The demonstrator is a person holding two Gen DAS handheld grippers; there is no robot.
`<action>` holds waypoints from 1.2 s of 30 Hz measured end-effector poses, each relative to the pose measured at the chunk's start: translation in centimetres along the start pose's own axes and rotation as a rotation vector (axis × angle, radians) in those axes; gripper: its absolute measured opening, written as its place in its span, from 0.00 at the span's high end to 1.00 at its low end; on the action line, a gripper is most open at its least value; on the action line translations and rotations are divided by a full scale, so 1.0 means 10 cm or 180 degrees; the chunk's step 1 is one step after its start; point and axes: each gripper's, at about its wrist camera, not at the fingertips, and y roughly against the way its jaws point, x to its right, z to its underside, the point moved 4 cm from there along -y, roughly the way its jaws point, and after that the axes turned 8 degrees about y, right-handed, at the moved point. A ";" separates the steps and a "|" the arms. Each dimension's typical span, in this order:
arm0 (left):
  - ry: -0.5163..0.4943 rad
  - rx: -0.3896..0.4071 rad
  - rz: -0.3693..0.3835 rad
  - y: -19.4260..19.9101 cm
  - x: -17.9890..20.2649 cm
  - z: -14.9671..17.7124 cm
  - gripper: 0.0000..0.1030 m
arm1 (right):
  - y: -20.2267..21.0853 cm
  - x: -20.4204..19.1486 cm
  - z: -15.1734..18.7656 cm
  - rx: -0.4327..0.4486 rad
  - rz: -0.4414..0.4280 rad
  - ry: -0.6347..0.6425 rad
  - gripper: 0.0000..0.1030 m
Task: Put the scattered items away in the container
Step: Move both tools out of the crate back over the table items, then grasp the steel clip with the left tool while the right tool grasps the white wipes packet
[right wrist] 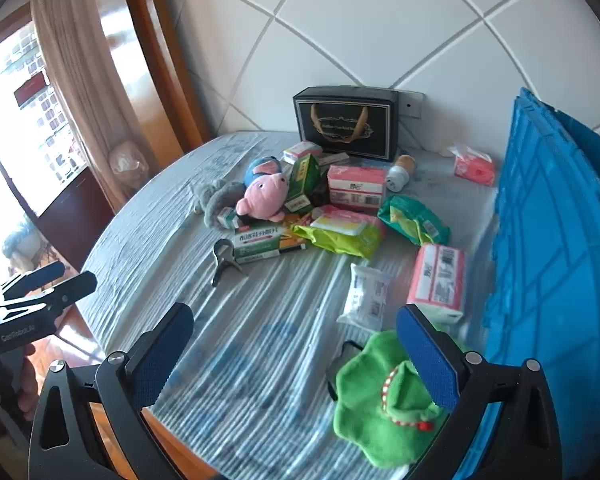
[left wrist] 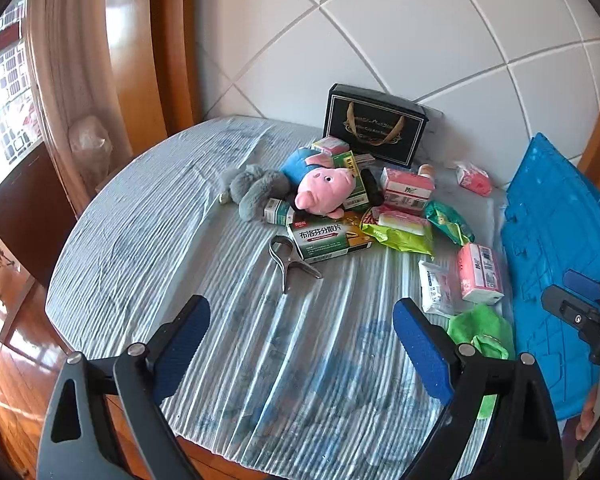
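Right wrist view: a tall blue ribbed plastic crate (right wrist: 556, 240) stands at the right edge of the striped cloth-covered surface (right wrist: 268, 320), scattered packets beside it. The right tongs (right wrist: 294, 354) gape wide, empty, above a green plush toy (right wrist: 380, 400). The left tongs (left wrist: 300, 350) are equally wide, holding nothing. White diamond-tiled wall (right wrist: 380, 32) behind.

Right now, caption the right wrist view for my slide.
Open right gripper hovers over green cloth, clutter and blue crate ahead.

Plenty of bare striped cloth (left wrist: 228, 320) from 6 to 9 o'clock. Clutter piled at 12: pig plush (left wrist: 324, 192), medicine box (left wrist: 328, 240), metal clip (left wrist: 290, 260). Blue crate (left wrist: 560, 248) walling off 3 o'clock, green cloth (right wrist: 380, 396) beside it.
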 end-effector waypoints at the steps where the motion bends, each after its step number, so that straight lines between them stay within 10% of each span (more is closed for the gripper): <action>1: 0.0030 -0.0030 -0.0010 -0.07 -0.02 0.00 0.09 | -0.05 0.00 0.00 -0.0014 -0.0011 0.0017 0.00; 23: -0.0023 -0.1003 -0.0034 -2.46 -0.22 -0.18 0.09 | -1.64 0.66 0.52 -0.0696 0.0420 -0.1120 0.00; 36: -0.0028 -0.1161 -0.0070 -3.13 -0.12 -0.11 0.13 | -2.35 0.99 0.71 -0.1115 0.0596 -0.1382 0.00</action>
